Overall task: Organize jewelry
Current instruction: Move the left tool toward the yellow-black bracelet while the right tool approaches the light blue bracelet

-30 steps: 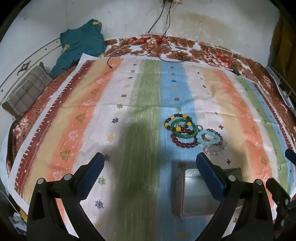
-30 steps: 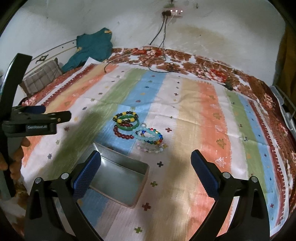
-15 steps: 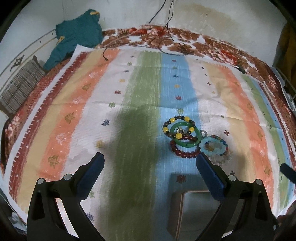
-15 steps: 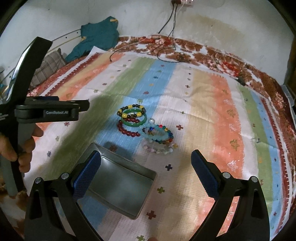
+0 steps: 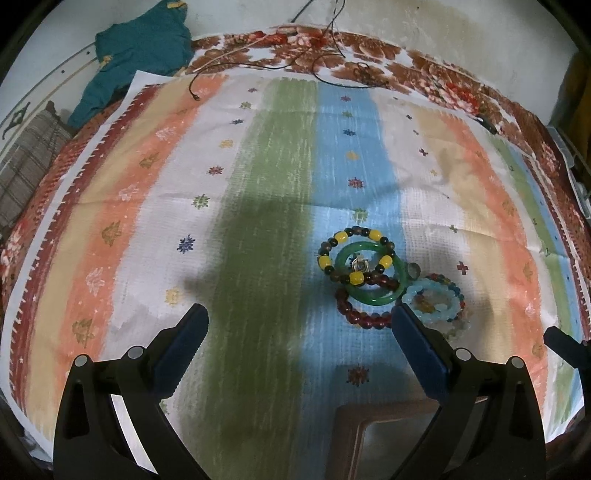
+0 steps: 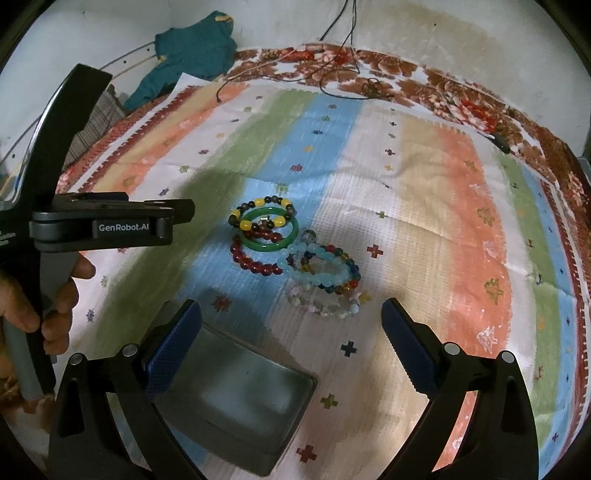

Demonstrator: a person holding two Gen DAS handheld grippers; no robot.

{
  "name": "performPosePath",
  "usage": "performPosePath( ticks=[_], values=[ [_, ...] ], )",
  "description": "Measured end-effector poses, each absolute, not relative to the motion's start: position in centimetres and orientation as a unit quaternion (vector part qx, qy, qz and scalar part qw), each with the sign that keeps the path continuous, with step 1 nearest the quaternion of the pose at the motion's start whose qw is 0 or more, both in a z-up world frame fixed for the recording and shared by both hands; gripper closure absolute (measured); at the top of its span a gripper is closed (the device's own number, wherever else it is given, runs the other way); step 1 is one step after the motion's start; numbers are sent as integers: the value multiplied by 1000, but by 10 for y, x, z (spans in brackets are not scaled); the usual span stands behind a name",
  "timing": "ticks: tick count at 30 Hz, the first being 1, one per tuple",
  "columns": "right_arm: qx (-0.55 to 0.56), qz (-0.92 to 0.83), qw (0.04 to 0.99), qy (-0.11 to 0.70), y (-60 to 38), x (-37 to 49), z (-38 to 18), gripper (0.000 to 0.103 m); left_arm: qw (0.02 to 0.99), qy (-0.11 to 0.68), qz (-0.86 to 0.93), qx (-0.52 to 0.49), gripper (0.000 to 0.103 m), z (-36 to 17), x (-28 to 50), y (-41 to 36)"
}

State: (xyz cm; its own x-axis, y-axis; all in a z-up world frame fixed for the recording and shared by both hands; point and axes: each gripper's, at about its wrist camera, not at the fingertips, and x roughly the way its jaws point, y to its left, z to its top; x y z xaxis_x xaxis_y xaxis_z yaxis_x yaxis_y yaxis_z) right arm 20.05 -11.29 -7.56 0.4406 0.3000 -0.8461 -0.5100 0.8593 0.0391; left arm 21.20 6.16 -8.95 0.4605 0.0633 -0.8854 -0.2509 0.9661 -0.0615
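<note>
Both grippers, left and right, are held with fingers spread wide and nothing gripped. The overlapping bracelets are heaped on the striped cloth, just beyond the metal tin. Interlocked loops may be dragged out together. The cloth is spread over a floral bedcover against a stained wall.

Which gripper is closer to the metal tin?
Right. The right gripper hovers open with one finger over the tin's near corner; the left gripper, also open, sits beside it, farther left.
</note>
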Motion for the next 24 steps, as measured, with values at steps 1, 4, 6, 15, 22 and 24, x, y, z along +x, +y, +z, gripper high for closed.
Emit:
performPosePath(
  ticks=[1,4,6,15,22,24],
  values=[
    [-112,241,840,473,-112,202,-77,4,849,512,92,-92,6,-90,214,62],
    [-115,241,837,478,-109,207,-82,4,845,517,90,-100,6,-93,218,65],
    [-117,242,834,481,-107,210,-85,4,842,521,91,-103,6,-96,220,66],
    [-127,243,828,489,-97,218,-93,5,831,535,87,-122,6,-108,232,74],
    [-133,245,818,503,-88,228,-102,8,823,544,88,-137,7,-119,246,81],
    [-131,245,815,509,-87,232,-105,9,820,548,91,-138,7,-123,251,82]
  ],
)
